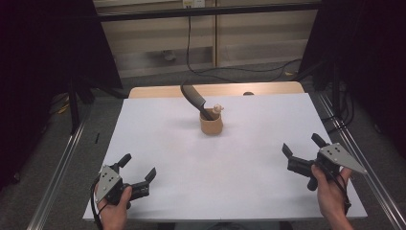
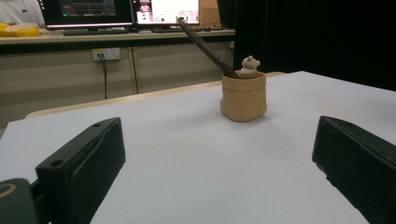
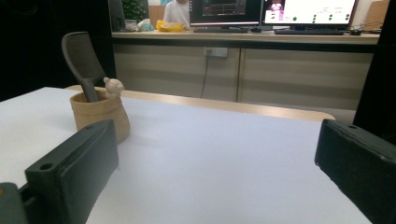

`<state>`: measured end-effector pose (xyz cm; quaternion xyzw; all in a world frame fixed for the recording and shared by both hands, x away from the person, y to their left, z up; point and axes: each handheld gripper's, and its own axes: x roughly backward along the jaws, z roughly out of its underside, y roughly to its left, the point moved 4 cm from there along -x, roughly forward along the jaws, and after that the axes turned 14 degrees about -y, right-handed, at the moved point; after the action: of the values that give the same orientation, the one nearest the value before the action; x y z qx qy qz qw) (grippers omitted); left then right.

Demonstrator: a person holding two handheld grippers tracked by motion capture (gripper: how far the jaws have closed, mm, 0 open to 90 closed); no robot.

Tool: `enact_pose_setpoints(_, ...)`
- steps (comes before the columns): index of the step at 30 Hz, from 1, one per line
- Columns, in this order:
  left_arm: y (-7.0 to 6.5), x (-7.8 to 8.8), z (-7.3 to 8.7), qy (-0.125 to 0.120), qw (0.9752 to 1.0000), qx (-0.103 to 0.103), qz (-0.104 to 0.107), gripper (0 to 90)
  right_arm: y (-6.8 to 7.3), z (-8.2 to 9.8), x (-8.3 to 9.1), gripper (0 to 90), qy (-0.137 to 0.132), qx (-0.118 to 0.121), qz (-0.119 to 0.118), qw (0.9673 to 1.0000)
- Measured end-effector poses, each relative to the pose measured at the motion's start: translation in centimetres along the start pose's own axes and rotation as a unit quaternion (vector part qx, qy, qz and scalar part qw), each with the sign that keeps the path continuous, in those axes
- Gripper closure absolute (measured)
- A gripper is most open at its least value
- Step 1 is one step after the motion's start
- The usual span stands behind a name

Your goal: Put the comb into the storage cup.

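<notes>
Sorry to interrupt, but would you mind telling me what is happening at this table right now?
A person holds a hand-held gripper in each hand at the near edge of the white table. The left hand-held gripper and the right hand-held gripper are both open and hold nothing. In the middle of the table stands a tan pot with a dark comb leaning out of it, untouched.

Left gripper [image 1: 139, 169], right gripper [image 1: 301, 145]: black blocky jaws, grey three-cornered screw-dotted top plates, black trailing cables
</notes>
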<state>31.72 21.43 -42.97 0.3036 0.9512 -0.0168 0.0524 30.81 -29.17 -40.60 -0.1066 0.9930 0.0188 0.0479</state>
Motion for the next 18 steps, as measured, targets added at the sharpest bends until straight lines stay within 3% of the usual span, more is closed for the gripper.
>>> enact_pose_setpoints(18,-0.1,0.1,0.0,-0.002,1.0,0.006,-0.004,2.6,-1.5,0.8,3.2,0.0,0.002,0.0,0.02,0.9998)
